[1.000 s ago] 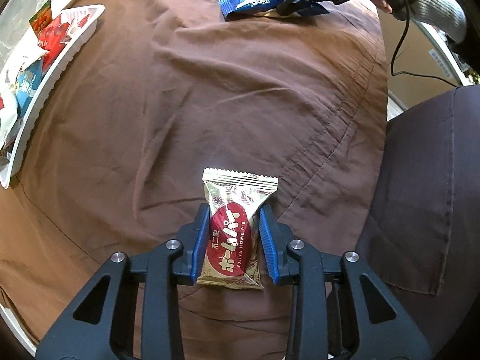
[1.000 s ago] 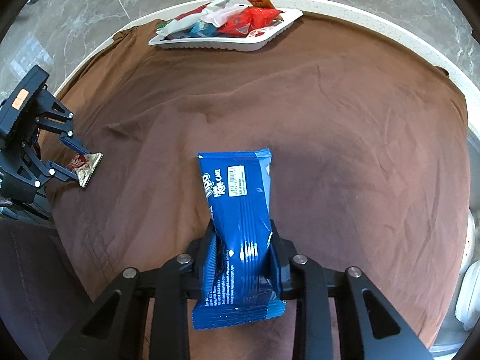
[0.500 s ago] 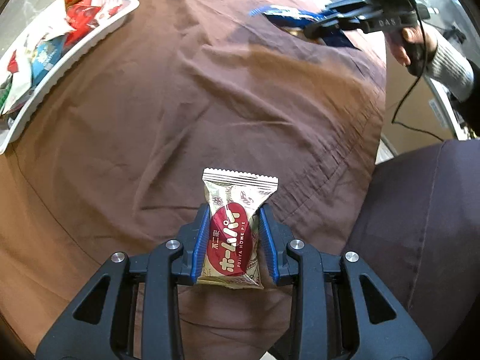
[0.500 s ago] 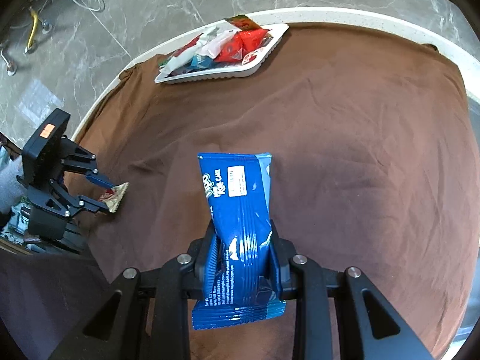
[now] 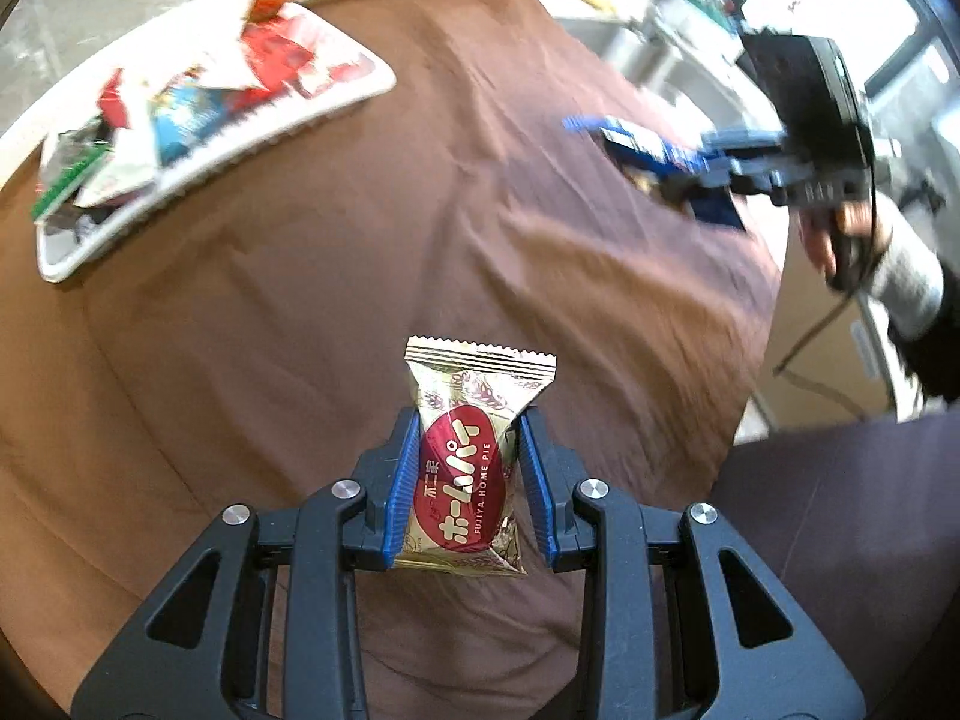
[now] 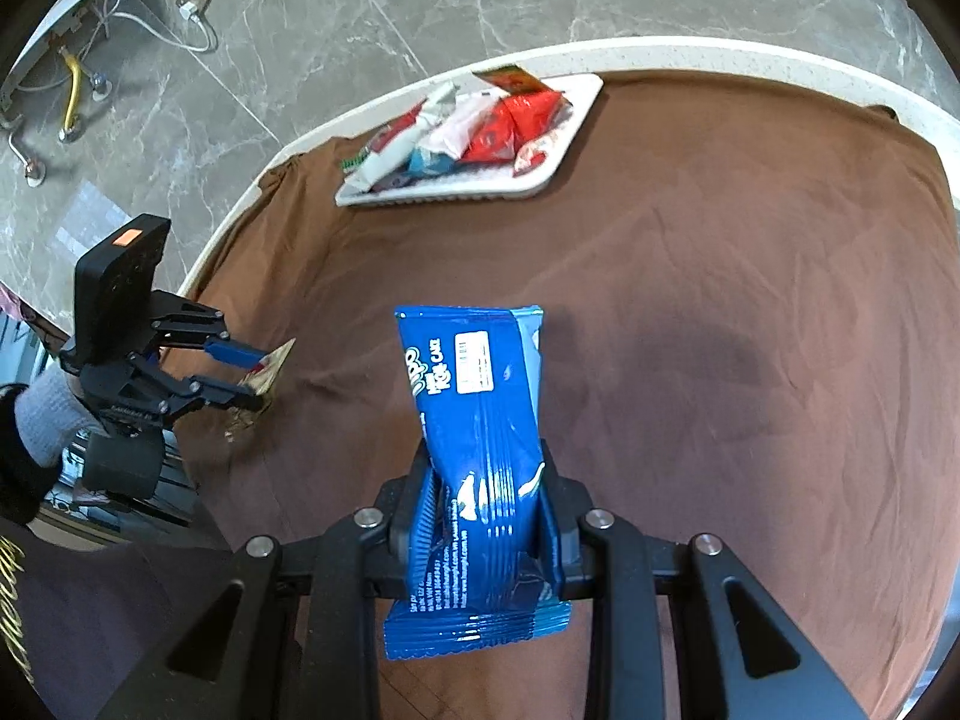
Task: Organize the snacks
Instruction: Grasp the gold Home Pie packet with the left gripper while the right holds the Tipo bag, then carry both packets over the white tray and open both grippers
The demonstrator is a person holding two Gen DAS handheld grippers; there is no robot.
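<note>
Left hand-held gripper pinches gold pie packet; right hand-held gripper pinches blue cake packet, both lengthwise along fingers.

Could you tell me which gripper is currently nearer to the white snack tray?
Hard to call. The left gripper, holding the gold pie packet, and the right gripper, holding the blue cake packet, both hang well short of the tray.

Right gripper pinches a blue snack pack above the brown cloth.
</note>
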